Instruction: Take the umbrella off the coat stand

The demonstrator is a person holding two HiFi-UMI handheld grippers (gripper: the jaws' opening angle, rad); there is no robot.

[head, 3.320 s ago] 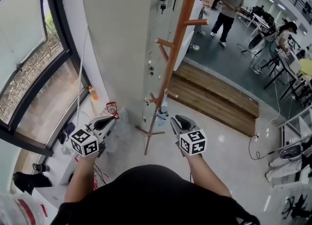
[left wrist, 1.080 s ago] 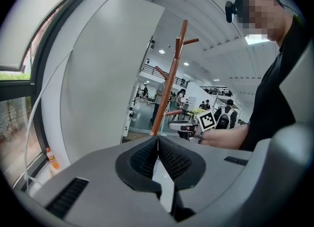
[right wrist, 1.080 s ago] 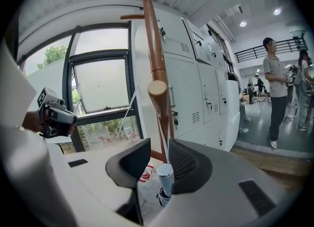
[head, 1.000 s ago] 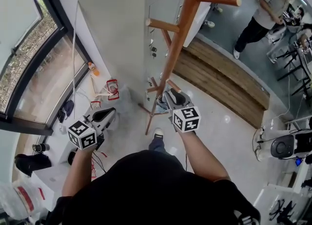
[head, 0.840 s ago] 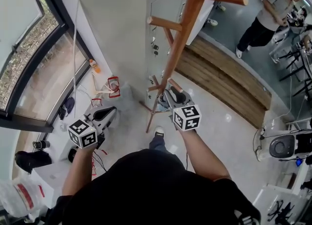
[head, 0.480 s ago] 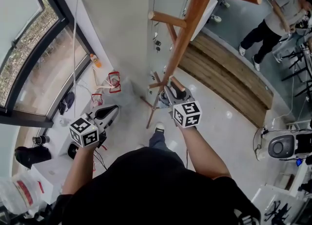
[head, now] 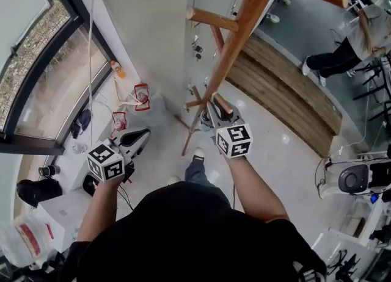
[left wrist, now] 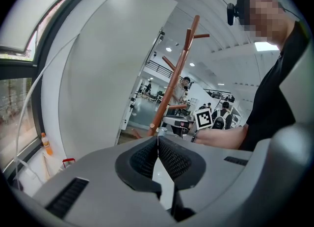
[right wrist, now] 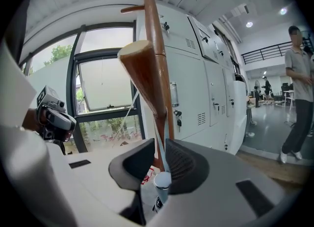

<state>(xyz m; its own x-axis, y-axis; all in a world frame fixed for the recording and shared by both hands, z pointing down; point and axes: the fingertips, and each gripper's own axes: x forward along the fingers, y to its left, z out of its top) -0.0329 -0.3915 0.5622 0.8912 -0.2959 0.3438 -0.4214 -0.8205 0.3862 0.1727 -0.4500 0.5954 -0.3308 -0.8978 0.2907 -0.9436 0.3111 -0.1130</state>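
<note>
Right gripper [right wrist: 158,146]: my jaws closing, not yet pinching, about the pale strap [right wrist: 160,150] by which the umbrella [right wrist: 161,181] hangs from a low peg [right wrist: 140,71] of the coat stand [head: 238,43], to lift it off; left gripper [left wrist: 157,142]: jaws together, empty, held aside.

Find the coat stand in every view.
Head view: coat stand slants from the top down to the floor, mid-frame.
Left gripper view: coat stand thin, mid-frame, leaning right.
Right gripper view: coat stand top centre, close.
Shared landmark: the window, left of it throughout.
</note>
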